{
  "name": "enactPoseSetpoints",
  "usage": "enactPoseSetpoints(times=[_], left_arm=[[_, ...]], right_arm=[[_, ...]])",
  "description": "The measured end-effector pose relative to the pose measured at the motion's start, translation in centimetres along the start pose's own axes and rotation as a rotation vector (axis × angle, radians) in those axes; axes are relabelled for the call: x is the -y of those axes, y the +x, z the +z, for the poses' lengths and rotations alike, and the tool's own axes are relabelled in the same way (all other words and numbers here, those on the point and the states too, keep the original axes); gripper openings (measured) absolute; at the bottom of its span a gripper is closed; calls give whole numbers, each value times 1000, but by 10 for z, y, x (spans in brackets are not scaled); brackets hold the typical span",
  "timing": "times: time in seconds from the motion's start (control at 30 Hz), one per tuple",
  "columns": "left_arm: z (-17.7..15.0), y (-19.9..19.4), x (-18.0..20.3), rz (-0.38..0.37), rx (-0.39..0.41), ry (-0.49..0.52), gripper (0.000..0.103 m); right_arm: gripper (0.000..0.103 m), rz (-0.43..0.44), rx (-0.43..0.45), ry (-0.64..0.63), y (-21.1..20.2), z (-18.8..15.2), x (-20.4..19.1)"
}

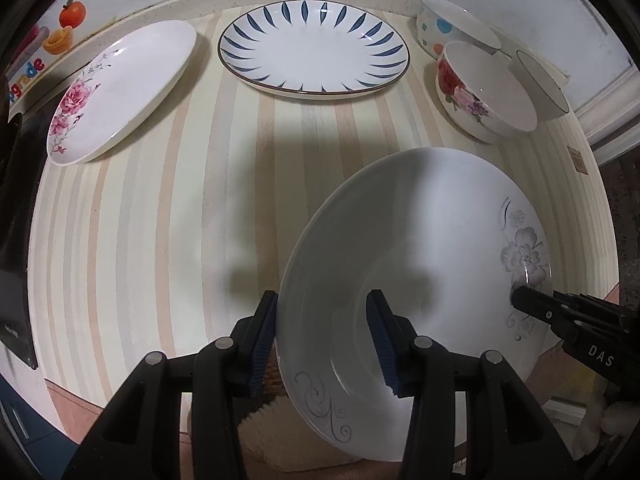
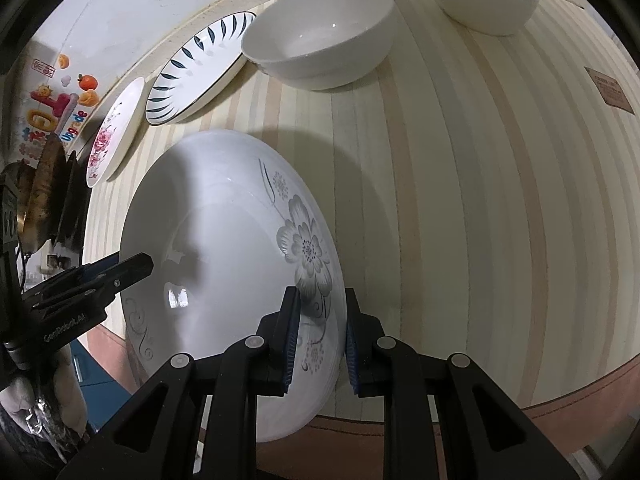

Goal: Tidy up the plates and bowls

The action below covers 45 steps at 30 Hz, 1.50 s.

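A white deep plate with a grey flower print (image 1: 400, 240) (image 2: 224, 240) hangs over the near part of the striped table (image 1: 160, 220), and its near side reaches past the front edge. My left gripper (image 1: 324, 344) is shut on the plate's left rim, one pad outside and one inside. My right gripper (image 2: 322, 344) is shut on the opposite rim, by the flower. Each gripper shows in the other's view: the right gripper (image 1: 528, 304) and the left gripper (image 2: 136, 268). At the back lie a pink-flower plate (image 1: 120, 88) and a blue-leaf plate (image 1: 314, 48).
Three bowls stand at the back right: a dotted bowl (image 1: 452, 24), a rose-print bowl (image 1: 480, 88) and a dark-rimmed bowl (image 1: 540, 84). A wall with stickers (image 1: 60, 36) runs behind the table. Dark objects (image 2: 48, 200) stand off the left edge.
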<state>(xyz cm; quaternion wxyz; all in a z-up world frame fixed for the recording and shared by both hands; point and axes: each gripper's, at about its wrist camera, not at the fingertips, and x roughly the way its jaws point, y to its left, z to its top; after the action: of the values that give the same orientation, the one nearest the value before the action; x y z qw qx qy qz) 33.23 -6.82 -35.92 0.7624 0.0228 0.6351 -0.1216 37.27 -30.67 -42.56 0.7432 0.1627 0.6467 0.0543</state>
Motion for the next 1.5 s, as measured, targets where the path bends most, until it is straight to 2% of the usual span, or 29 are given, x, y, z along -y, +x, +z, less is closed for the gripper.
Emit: enactPoseSetpoints(times=[0.57, 0.7, 0.8, 0.87, 0.93, 1.0, 1.07, 1.13, 1.23, 1.37, 1.47, 1.5], left_arm=[[8, 6, -3, -9, -9, 7, 42], [12, -28, -17, 13, 55, -9, 43], [22, -66, -49, 27, 136, -85, 44], [31, -83, -77, 40, 173, -166, 50], [37, -89, -104, 46, 195, -245, 52], [46, -84, -135, 67, 189, -318, 52], [57, -72, -167, 84, 170, -403, 52], [63, -60, -193, 85, 151, -474, 52], [75, -41, -215, 125, 134, -527, 52], [90, -18, -245, 172, 104, -579, 52], [102, 0, -266, 169, 72, -602, 52], [107, 7, -272, 158, 65, -600, 46]], right_arm=[[23, -8, -26, 24, 12, 8, -2], [25, -5, -43, 30, 5, 12, 0], [34, -43, -2, 15, -28, 20, -5], [39, -19, 53, -28, -59, 30, -23], [55, 17, 103, -93, -79, 48, -52], [62, 70, 126, -162, -84, 72, -86], [62, 139, 129, -241, -70, 107, -130], [62, 165, 131, -297, -49, 138, -165], [62, 185, 83, -356, 5, 196, -219], [53, 157, 42, -461, 74, 257, -288], [43, 106, 12, -518, 117, 284, -317], [37, 96, -1, -524, 128, 289, -320]])
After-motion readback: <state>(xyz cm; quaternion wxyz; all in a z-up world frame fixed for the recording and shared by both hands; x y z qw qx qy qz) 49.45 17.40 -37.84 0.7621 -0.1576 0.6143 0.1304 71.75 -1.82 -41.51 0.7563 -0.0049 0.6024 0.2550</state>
